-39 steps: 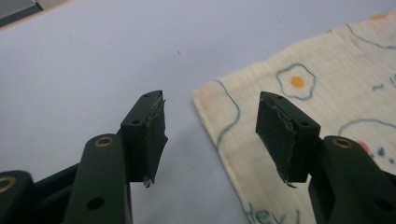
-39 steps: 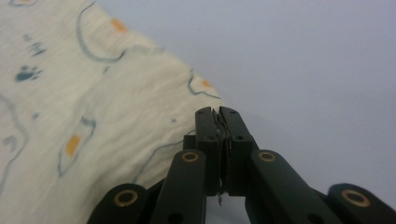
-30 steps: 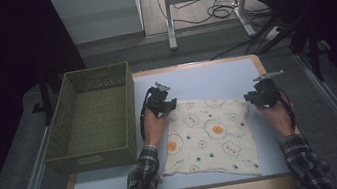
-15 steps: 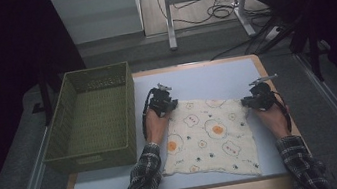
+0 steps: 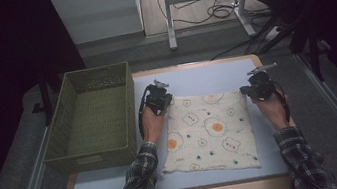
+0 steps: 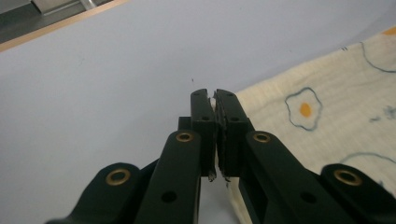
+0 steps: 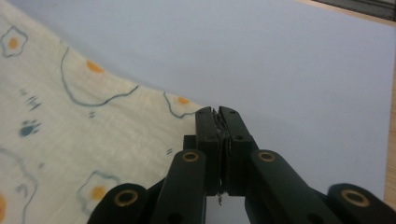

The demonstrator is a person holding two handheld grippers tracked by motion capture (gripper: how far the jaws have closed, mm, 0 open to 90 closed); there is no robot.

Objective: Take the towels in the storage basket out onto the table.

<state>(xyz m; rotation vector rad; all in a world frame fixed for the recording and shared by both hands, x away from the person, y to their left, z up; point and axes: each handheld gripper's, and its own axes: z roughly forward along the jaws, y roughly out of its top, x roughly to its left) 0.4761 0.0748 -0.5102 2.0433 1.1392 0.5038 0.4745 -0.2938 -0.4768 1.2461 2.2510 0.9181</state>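
The table [image 5: 204, 75] (pale blue top, wooden edge) carries a green basket [image 5: 91, 117] beside an egg-print cloth [image 5: 210, 133].

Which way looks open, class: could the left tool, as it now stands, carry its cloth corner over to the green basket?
Probably yes. The left tool is shut on the cloth's far left corner, and the green basket stands just beyond it to the left, open-topped, with bare table between. The right tool pinches the opposite corner, which might hold it back.
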